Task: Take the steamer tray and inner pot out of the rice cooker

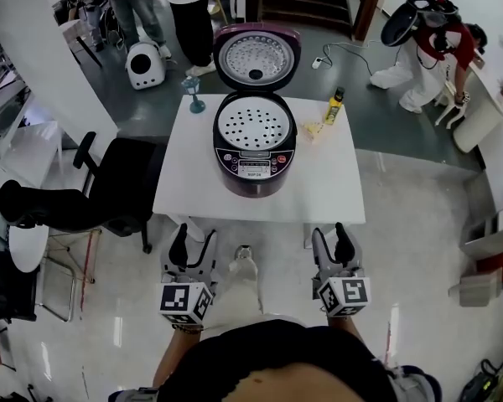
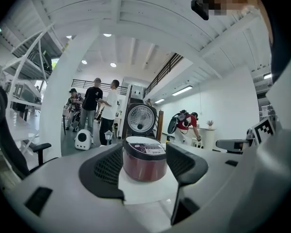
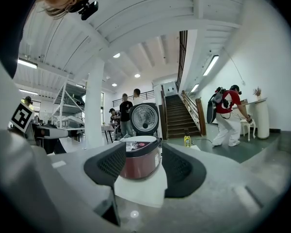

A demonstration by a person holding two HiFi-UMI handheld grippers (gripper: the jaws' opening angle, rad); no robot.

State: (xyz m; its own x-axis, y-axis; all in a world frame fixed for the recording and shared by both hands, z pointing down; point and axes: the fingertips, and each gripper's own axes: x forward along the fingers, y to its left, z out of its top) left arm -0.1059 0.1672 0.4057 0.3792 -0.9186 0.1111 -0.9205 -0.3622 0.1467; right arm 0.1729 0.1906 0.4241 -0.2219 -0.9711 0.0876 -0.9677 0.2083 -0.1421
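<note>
The left gripper and the right gripper both hold their jaws apart with nothing between them, side by side just short of the near edge of the white table and pointing at it. At the middle of the tabletop stands the maroon rice cooker, its lid swung up and back, with the perforated steamer tray seated in its mouth. A blue glass stands at the far left corner and a yellow bottle near the far right corner.
</note>
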